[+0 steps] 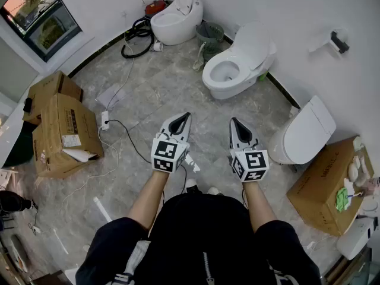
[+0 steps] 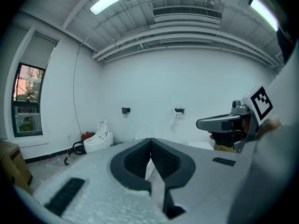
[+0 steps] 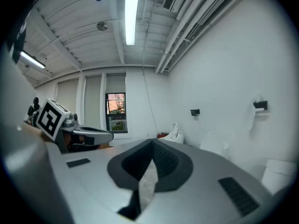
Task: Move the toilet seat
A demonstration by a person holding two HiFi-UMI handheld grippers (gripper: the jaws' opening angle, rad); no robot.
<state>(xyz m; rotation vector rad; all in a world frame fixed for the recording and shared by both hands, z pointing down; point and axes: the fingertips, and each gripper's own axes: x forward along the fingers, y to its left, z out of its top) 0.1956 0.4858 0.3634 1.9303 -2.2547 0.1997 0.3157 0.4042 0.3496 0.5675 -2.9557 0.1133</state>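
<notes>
The floor (image 1: pixel 160 94) carries three toilets, and the task does not say whose seat, so the wrong one may get moved; the nearest toilet (image 1: pixel 301 132), lid down, stands at the floor's right edge, the middle toilet (image 1: pixel 240 61), lid up, along the far edge; a black cable (image 1: pixel 135 144) trails near the feet and could catch a step; the left gripper (image 1: pixel 187 116) and right gripper (image 1: pixel 233 121) hang over bare floor, jaws pressed together on nothing, well apart from any seat; unopened, they would only knock it.
</notes>
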